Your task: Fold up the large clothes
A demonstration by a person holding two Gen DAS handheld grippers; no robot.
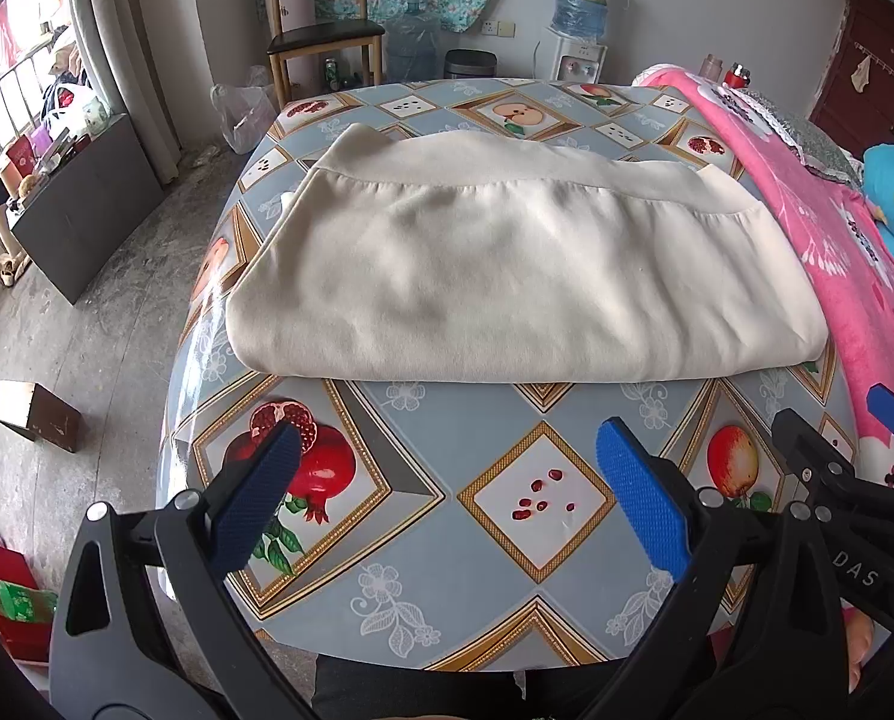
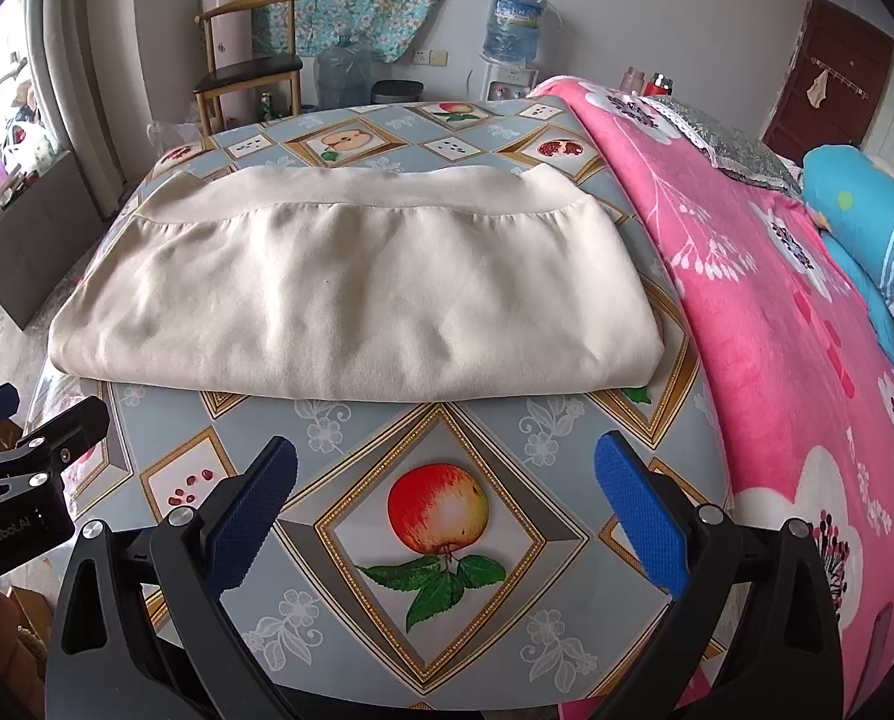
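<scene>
While both tools hover over the near edge of the bench (image 1: 423, 576), neither touches anything. Left tool (image 1: 447, 492): jaws spread wide and empty, with black angular arms and flat pads faced in blue, finely knurled rubber; one pad (image 1: 642, 498) catches the light and reads bright blue, the other sits in shade and reads navy. Below its gap lies the printed bench cover, a glossy sheet of grey-blue diamonds with gold-beaded frames enclosing pomegranates, seeds and white floral sprigs.

Cream sweatshirt (image 1: 507, 264): folded into a broad, rounded-corner rectangle, it lies flat across the middle of the bench, well beyond both tools. Its fabric is matte, soft and faintly rippled; a ribbed hem band (image 1: 477, 165) runs along the far edge, with small gathers where it joins the body. The near edge is a smooth, thick fold.

Right tool (image 2: 447, 492): likewise fully parted and empty, of the same build, it hangs above a framed apple print (image 2: 438, 510) on the bench. In the left wrist view, its black arm and blue pad show at the right margin, apart from the left tool.

Pink floral blanket (image 2: 777, 324): plush, it borders the bench on the right.
</scene>
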